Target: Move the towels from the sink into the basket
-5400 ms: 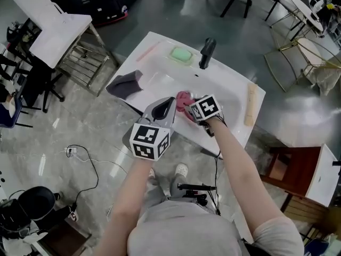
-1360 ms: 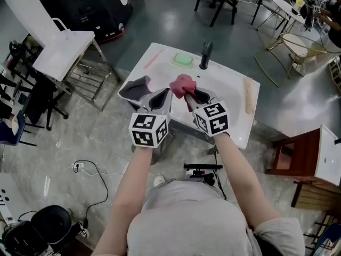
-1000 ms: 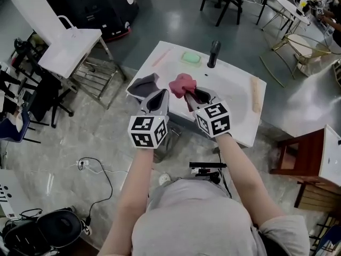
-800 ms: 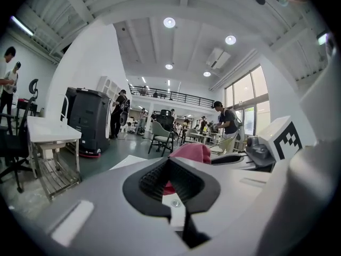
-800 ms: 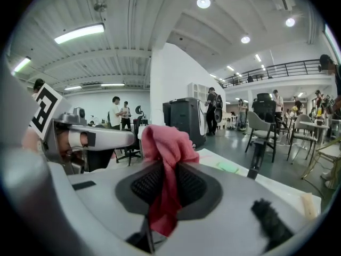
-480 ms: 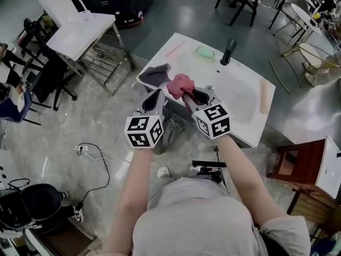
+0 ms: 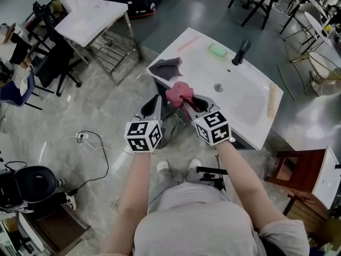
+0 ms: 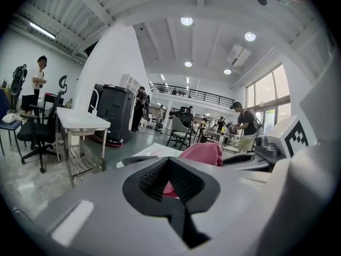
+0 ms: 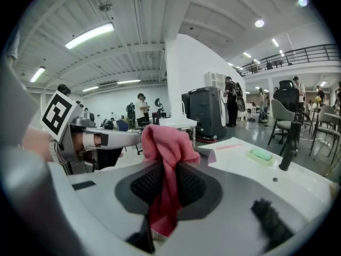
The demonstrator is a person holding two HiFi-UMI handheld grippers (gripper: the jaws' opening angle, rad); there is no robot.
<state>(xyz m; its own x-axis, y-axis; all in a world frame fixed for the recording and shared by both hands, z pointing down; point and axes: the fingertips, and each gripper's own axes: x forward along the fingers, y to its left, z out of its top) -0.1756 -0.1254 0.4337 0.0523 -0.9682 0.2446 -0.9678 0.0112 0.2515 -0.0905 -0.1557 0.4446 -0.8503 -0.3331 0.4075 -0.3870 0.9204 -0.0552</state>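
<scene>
- Right gripper point(image 7: 186, 100): its fingers point(image 9: 145, 188) are clamped on a pink towel point(image 7: 179, 92). The cloth bunches above the pads and hangs down below them.
- Left gripper point(image 7: 155, 98): its fingers point(image 8: 152, 181) are drawn together with nothing pinched. It sits just beside the pink towel, which shows past the tips.
- Pink towel: lifted clear of the sink point(image 7: 250, 97) and held past the front edge of the counter point(image 7: 198, 42), above the floor.
- Grey towel point(image 7: 165, 67): lies crumpled on the counter's left corner, outside the basin and untouched.
- Basin: appears bare of cloth, with only the drain showing.
- Basket: cannot be picked out with certainty. A dark shape under the counter's front edge may be it.
- Progress, as judged: one towel is in transit and not yet dropped. The grey towel is left to collect afterwards.
</scene>
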